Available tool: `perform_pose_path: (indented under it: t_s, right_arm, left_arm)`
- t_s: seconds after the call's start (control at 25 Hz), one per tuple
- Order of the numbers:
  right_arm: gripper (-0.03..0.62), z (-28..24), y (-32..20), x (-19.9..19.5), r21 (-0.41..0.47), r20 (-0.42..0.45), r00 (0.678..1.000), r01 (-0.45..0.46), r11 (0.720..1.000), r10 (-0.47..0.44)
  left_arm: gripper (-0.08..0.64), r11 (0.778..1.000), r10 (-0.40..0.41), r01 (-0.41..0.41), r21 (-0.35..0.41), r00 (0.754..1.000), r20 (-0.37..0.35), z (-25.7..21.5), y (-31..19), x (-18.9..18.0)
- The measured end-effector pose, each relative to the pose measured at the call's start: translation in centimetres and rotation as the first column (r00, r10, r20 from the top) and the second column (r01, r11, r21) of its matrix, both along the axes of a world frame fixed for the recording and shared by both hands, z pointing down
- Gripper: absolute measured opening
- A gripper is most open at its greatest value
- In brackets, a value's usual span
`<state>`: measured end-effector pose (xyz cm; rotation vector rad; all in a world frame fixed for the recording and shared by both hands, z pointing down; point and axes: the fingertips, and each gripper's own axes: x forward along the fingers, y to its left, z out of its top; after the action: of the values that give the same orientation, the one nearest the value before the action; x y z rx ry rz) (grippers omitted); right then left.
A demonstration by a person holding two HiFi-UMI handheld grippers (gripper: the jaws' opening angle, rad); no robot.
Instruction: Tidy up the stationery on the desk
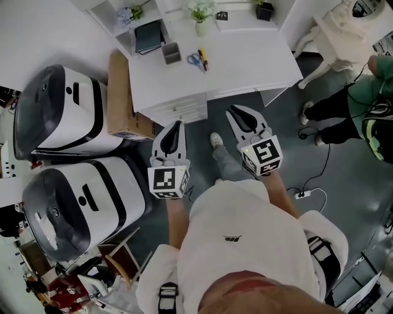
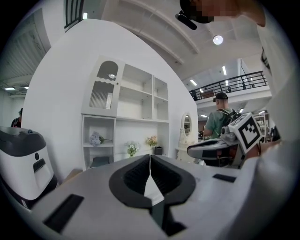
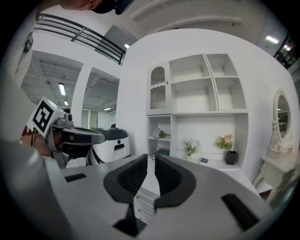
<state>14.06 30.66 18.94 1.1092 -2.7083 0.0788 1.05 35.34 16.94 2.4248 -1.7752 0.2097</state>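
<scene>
On the white desk (image 1: 245, 64) lie blue-handled scissors (image 1: 195, 59) and a yellow pen (image 1: 203, 58) next to a grey pen holder (image 1: 171, 53). A dark notebook (image 1: 149, 35) lies at the desk's back left. Both grippers hang in the air short of the desk's front edge, over the grey floor. My left gripper (image 1: 178, 124) (image 2: 150, 157) has its jaws together and holds nothing. My right gripper (image 1: 234, 111) (image 3: 150, 158) shows only a thin slit between its jaws, also holding nothing.
A vase of flowers (image 1: 201, 24), a small black card (image 1: 221, 16) and a black plant pot (image 1: 265, 10) stand at the desk's back. A cardboard box (image 1: 120, 95) and two white-and-black machines (image 1: 61, 110) are on the left. Another person (image 1: 350, 116) stands right. A cable (image 1: 304, 195) lies on the floor.
</scene>
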Motion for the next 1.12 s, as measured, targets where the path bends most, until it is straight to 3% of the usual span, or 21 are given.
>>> perform_pose_path:
  t_s: [0.64,1.12]
  right_arm:
    - [0.028,4.3,-18.1,-3.9,-0.117,-0.038,0.996,0.08,0.99,-0.085]
    - [0.028,8.8,-26.7,-5.5,-0.199,-0.053,0.993,0.096,0.975,-0.109]
  left_arm:
    - [0.0,0.994,-0.052,0.049,-0.099,0.998,-0.023,4.0,-16.9,-3.0]
    - [0.0,0.98,-0.102,0.097,-0.173,0.994,-0.023,8.3,-24.6,-5.3]
